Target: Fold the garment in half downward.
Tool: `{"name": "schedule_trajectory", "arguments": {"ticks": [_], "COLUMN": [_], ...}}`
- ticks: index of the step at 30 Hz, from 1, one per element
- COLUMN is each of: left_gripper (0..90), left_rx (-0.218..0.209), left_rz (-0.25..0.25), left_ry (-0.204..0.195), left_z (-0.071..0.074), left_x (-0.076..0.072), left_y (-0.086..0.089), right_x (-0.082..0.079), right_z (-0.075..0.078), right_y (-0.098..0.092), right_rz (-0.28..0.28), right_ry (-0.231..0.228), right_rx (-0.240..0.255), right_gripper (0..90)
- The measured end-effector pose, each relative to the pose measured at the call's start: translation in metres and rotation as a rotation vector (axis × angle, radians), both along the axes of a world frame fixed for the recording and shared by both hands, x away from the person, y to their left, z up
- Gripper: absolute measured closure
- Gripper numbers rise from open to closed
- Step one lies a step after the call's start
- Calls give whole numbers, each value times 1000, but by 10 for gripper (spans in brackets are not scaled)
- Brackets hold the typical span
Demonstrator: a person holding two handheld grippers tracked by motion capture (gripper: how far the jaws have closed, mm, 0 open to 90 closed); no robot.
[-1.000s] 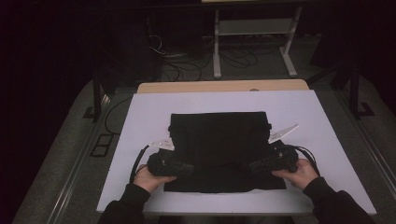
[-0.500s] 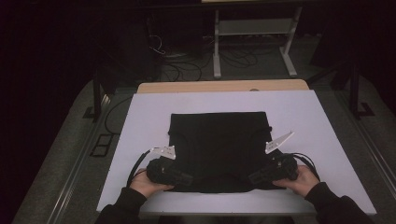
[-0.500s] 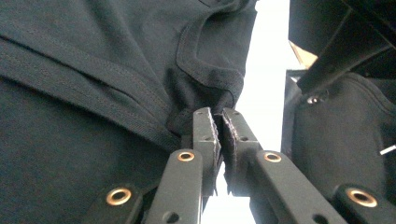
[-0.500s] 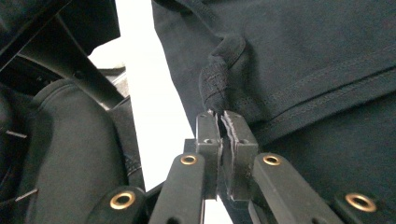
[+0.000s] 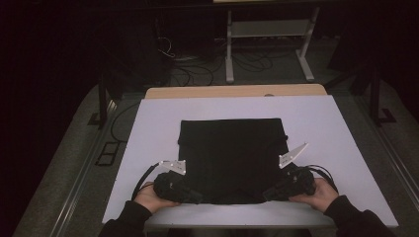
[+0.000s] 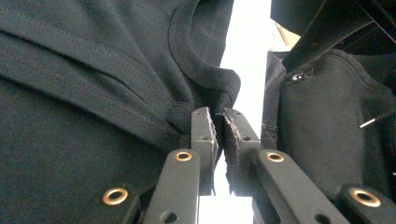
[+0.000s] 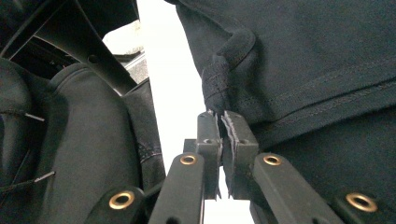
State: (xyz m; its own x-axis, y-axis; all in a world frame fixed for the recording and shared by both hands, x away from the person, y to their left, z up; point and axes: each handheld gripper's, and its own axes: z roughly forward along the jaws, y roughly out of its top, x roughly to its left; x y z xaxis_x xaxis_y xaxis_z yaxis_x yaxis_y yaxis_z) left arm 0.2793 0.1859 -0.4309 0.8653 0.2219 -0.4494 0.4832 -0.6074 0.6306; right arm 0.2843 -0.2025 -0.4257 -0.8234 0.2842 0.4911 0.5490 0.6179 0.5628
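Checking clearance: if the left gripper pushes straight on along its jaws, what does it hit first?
Likely the black garment: the left gripper sits shut right at its folded hem, the ribbed collar just ahead. Depth is unclear, so contact may already exist.

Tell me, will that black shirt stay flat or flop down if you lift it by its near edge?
The black shirt would probably flop: in the left gripper view its cloth bunches in soft folds beside the left tool. It looks thin and folded flat on the table, so likely light. The knit fabric should not slip easily.
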Motion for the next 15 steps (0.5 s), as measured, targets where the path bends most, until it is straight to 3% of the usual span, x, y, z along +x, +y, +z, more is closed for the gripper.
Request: {"name": "schedule_trajectory", "arguments": {"ticks": [9,15], "left_gripper": [779,690], "left_rx": [9,7], "left_rz": [-15,-19], "left_ry": [20,17], "left_z": [-2,-2], "left_x": [0,-1], "left_y": [0,0], "right_x": [-2,-2], "right_z": [-2,-3], "right_y": [2,2], "right_rz": [14,10], "right_ry": [9,20], "right_rx": [-16,-21], "right_gripper": [836,781]}}
